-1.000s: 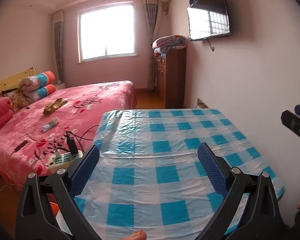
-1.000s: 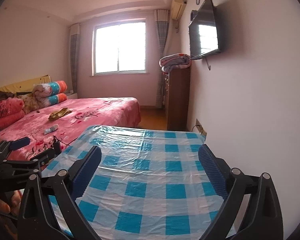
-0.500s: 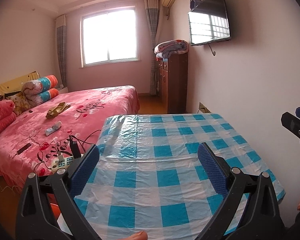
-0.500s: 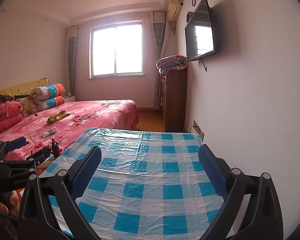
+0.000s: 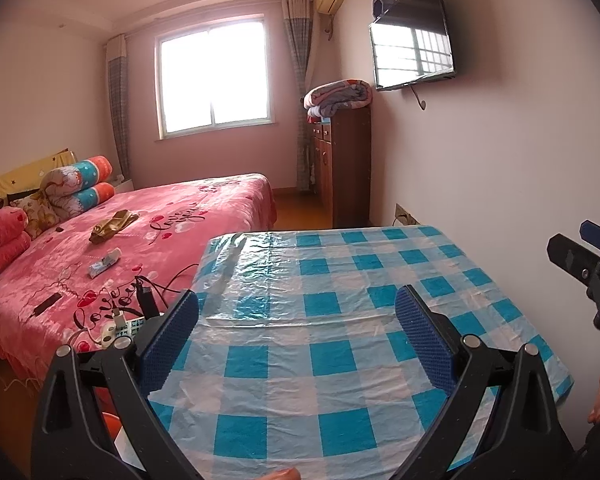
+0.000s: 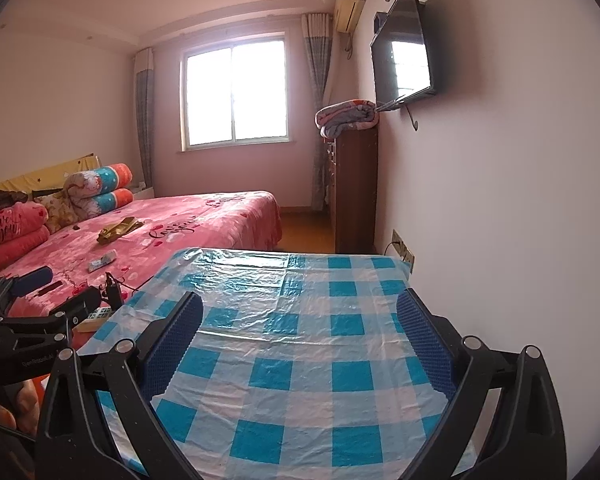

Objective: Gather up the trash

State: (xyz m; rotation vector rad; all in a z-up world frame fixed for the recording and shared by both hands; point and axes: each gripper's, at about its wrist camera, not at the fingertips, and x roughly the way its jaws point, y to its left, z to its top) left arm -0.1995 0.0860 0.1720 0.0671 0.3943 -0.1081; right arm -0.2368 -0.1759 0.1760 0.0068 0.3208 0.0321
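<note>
My left gripper [image 5: 296, 340] hangs over the checked tablecloth [image 5: 340, 320], fingers spread wide with nothing between them. My right gripper [image 6: 300, 340] is over the same cloth, spread just as wide and also holding nothing. From the left camera, the right gripper's tips poke in at 3 o'clock. I can't pick out any trash on the table; the only loose bits I see lie on the pink bed [image 5: 148, 240] at about 10 o'clock: a crumpled gold wrapper [image 5: 112, 226] and a small packet [image 5: 105, 263], well apart from both grippers. A power strip [image 5: 120, 326] with cables sits at the bed's near edge, just beside the left finger
</note>
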